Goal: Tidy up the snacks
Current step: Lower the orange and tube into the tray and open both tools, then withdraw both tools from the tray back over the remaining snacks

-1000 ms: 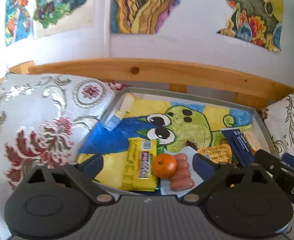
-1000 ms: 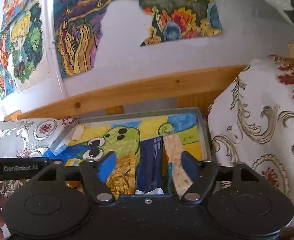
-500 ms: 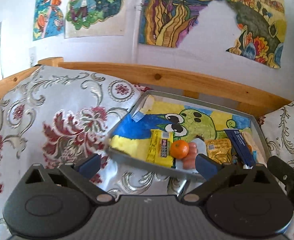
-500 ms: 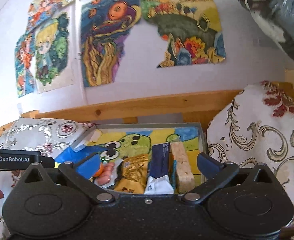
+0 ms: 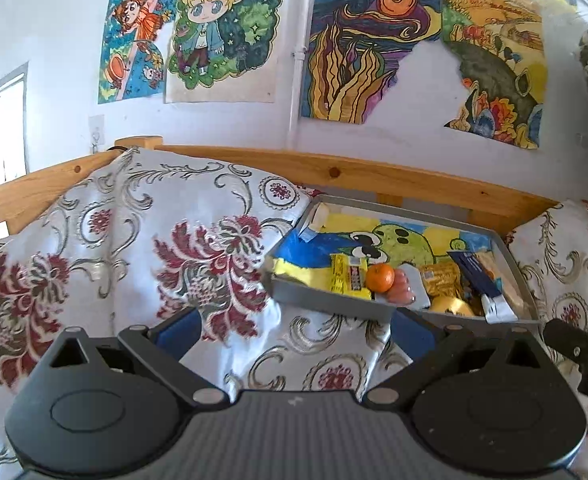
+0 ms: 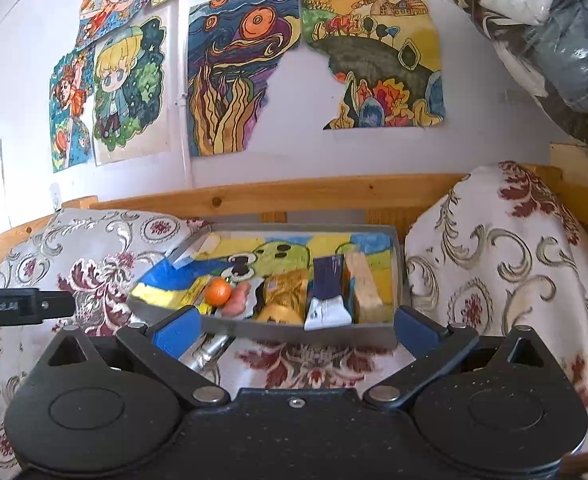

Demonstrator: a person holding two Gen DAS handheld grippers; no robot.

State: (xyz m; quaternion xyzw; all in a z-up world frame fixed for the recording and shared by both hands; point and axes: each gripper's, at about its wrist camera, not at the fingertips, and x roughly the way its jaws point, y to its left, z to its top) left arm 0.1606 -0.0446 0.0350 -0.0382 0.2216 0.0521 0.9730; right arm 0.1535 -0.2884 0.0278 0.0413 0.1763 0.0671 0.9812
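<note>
A grey tray (image 6: 294,334) lined with a coloured cartoon drawing sits on a floral-patterned cloth (image 5: 197,264) in white, silver and dark red, which also drapes the cushions (image 6: 494,248) on either side. Behind runs a pine rail (image 6: 294,194), and above it a pale wall hung with bright hand-coloured pictures (image 6: 233,76); a bag of clothes (image 6: 554,40) hangs at upper right.

In the tray, left to right, lie a yellow snack packet (image 5: 348,274), a tangerine (image 5: 380,277), pink sausages (image 5: 402,288), a golden packet (image 5: 440,280), a dark blue packet (image 6: 326,286) and a pale wafer bar (image 6: 364,288).

The left hand-held gripper (image 5: 294,330) hovers over the cloth short of the tray, fingers spread and empty. The right hand-held gripper (image 6: 296,326) is likewise spread wide at the tray's near wall, holding nothing.
</note>
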